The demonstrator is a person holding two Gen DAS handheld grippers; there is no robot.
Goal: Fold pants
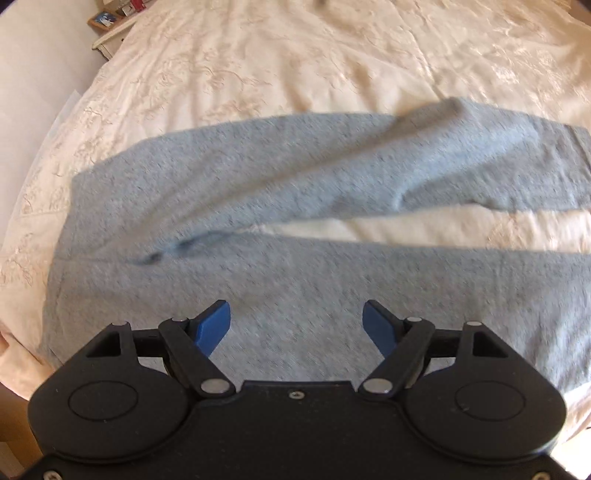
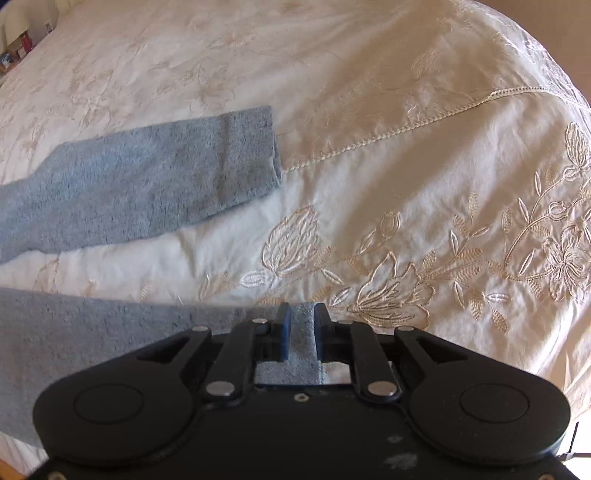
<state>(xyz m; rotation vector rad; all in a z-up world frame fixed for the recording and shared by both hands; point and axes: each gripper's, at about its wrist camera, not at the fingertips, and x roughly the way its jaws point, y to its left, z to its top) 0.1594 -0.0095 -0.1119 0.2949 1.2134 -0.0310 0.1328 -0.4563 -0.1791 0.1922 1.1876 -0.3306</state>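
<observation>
I can't read any text, label, brand or number from either wrist camera. The clutter on the nightstand point(image 1: 110, 27) at the far corner is too small and blurred for me to make out.

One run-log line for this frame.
pants: spread, legs apart on bedspread | left tool: open above pants | right tool: shut on near leg cuff

One pair of grey pants point(image 1: 280, 206) with two legs, one cream embroidered bedspread point(image 2: 406, 155) beneath, one bedside table point(image 1: 110, 35) at eleven o'clock, and two grippers: left gripper point(image 1: 296, 325), right gripper point(image 2: 302, 332).
</observation>
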